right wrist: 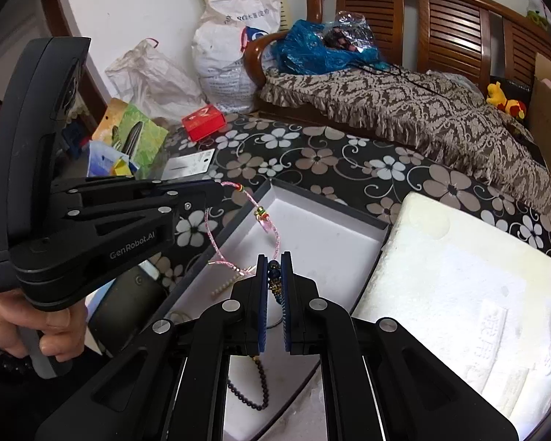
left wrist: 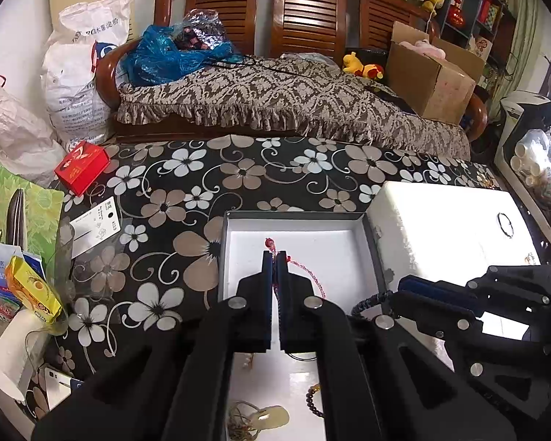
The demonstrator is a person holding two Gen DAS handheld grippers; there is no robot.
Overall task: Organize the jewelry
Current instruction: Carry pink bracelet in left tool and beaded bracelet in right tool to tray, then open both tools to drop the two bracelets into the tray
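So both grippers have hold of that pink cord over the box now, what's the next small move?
Probably open the right gripper and let its end go. The pink cord hangs stretched between it and the left gripper, above the white box, so the left one can then lower the cord inside without tugging it.

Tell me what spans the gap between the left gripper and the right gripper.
In the right wrist view, a pink braided cord bracelet hangs slack from the left gripper down to the right gripper, over the open box.
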